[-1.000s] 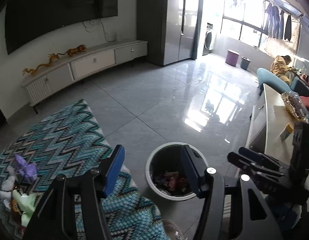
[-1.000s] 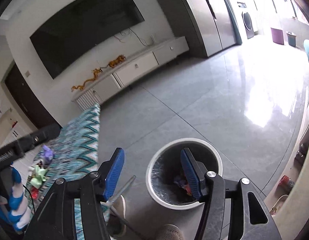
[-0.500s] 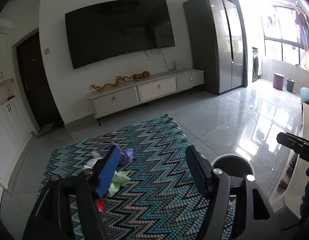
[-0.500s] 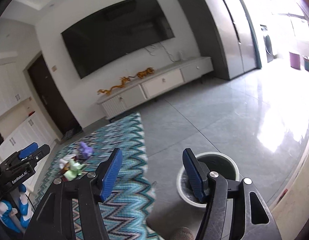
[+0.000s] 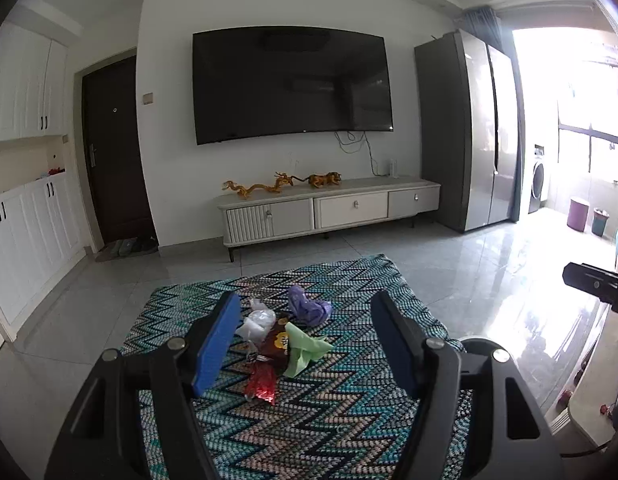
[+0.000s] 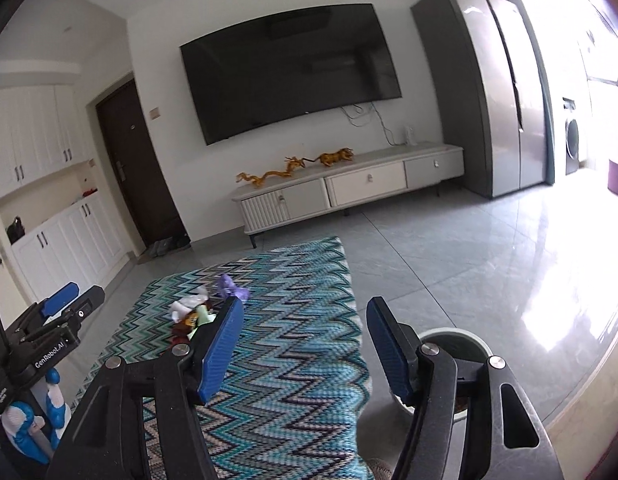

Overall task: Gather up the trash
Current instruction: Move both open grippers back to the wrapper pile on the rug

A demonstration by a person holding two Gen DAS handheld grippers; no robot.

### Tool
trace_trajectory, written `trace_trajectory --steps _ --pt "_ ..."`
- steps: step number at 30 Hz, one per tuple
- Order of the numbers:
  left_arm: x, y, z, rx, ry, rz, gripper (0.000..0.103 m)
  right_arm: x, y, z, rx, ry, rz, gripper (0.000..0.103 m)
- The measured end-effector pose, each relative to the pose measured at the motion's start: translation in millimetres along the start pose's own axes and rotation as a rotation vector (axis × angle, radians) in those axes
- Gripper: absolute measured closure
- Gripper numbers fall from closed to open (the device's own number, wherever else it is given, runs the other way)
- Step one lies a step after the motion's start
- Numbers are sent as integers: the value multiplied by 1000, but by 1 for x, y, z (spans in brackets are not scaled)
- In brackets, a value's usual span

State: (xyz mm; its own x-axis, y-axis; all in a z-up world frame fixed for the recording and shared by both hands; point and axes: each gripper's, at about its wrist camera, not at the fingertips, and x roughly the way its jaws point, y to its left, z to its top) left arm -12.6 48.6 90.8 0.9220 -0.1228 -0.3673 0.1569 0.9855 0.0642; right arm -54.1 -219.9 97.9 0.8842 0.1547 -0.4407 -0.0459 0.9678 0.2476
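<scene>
Left gripper [image 5: 309, 340] is hanging spread wide and empty above the zigzag rug [image 5: 349, 420]. Right gripper [image 6: 305, 344] is likewise gaping, gripping nothing. Trash pile [image 5: 283, 340] is lying mid-rug: purple wrapper [image 5: 307, 310], green paper [image 5: 303, 350], red foil [image 5: 262, 381], clear plastic [image 5: 256, 323]. Waste bin [image 6: 461, 340] is sitting just off the rug's right edge.

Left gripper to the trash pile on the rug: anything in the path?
Nothing visible. The left gripper is open and aimed at the trash pile, which lies on the rug with only bare rug in front of it. The bin stands to the right, off the rug.
</scene>
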Motion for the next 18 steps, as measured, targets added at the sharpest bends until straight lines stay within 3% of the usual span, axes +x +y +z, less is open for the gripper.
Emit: trace_trajectory --steps 18 --pt "-20 77 -6 -103 -29 54 37 -9 65 10 -91 -9 35 41"
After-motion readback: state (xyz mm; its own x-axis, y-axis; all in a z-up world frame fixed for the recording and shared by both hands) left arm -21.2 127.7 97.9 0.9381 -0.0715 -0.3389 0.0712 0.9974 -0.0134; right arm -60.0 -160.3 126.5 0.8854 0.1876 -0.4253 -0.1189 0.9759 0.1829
